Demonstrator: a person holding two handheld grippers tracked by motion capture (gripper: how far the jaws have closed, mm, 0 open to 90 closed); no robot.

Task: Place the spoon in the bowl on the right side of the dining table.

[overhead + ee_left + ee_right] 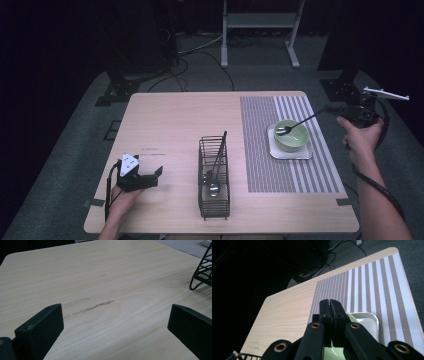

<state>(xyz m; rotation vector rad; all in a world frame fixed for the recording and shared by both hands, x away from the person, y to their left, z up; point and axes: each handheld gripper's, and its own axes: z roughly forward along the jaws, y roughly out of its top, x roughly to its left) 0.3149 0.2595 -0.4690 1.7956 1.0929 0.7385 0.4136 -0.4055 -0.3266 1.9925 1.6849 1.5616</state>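
Pressed together on the thin handle of a long dark metal spoon [300,122], the right claw [334,110] hovers past the surface's right edge; the spoon's head rests inside the pale green round bowl [292,136] on a white square tray [306,153] atop the striped placemat [260,150]. Near the front left corner, the left claw [156,176] stands spread and empty, beside a black wire basket [214,172].

Grey carpet floor [70,130], dark room, white metal stand [260,30] behind.
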